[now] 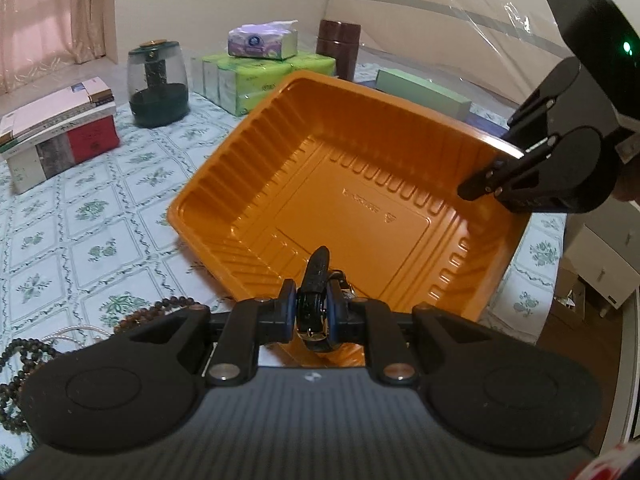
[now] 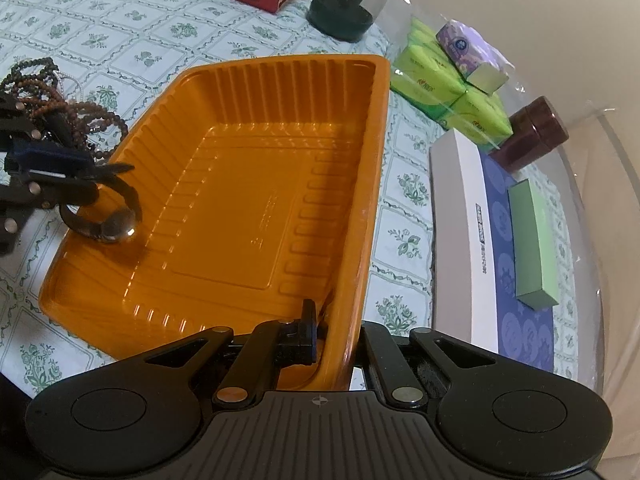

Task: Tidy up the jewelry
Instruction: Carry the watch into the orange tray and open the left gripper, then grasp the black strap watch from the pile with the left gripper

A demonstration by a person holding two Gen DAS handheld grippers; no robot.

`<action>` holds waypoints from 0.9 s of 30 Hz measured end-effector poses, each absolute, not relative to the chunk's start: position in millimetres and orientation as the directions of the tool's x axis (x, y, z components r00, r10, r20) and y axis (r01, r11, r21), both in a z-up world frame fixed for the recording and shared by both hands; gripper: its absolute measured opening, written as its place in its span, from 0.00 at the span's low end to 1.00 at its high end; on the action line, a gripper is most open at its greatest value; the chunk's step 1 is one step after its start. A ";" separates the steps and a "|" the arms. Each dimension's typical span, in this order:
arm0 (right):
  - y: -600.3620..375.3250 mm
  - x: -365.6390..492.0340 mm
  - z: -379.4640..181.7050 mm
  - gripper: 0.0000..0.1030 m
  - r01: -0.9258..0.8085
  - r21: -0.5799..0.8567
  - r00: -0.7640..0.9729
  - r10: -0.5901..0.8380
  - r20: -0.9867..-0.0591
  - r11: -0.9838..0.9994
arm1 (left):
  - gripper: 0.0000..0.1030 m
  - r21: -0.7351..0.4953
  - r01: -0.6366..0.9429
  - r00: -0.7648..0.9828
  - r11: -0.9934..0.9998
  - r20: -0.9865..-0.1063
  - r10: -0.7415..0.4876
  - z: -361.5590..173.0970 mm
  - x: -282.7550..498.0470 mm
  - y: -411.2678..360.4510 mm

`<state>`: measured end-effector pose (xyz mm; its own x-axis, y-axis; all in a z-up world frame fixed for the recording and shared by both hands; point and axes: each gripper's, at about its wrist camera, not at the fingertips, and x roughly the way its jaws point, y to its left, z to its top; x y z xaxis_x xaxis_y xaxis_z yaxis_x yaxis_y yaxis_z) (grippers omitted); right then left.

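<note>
An orange plastic tray [image 1: 280, 128] sits tilted on the flowered tablecloth; it also shows in the right wrist view [image 2: 376, 120]. My left gripper [image 1: 314, 300] is shut on a black-strapped wristwatch [image 1: 316, 280] and holds it over the tray's near corner; in the right wrist view the watch [image 2: 116, 224] hangs inside the tray's left end. My right gripper [image 2: 324, 332] is shut on the tray's rim, and it shows at the tray's far right edge in the left wrist view [image 1: 492, 176]. Dark bead necklaces [image 1: 24, 356] lie beside the tray, also in the right wrist view [image 2: 44, 88].
A stack of books [image 1: 60, 128], a dark green glass jar [image 1: 158, 84], green tissue packs [image 1: 256, 76] with a purple pack on top, a brown canister [image 1: 338, 48] and a green box [image 1: 424, 92] stand behind the tray. A white and blue box [image 2: 472, 240] lies right of it.
</note>
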<state>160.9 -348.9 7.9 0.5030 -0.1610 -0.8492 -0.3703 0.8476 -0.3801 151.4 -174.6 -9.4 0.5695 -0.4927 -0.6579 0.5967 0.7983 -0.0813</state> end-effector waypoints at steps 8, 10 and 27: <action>-349.3 160.2 6.0 0.04 -0.367 -0.378 0.503 -0.160 -0.849 0.850 | 0.26 -0.112 0.585 0.572 0.803 -0.644 -0.507 -10.7 150.6 -172.7; -349.8 159.5 5.2 0.04 -0.366 -0.378 0.503 -0.161 -0.849 0.850 | 0.26 -0.105 0.569 0.591 0.815 -0.637 -0.495 -7.8 148.2 -165.4; -348.6 154.4 5.1 0.04 -0.354 -0.371 0.497 -0.164 -0.852 0.858 | 0.32 0.007 0.271 0.731 0.963 -0.653 -0.200 -37.8 101.0 -37.1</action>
<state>154.4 -348.6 5.1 0.4971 -0.1635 -0.8522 -0.3543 0.8583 -0.3713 101.0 -37.1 -37.8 0.7306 -0.2004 -0.6527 0.2707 0.9626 0.0074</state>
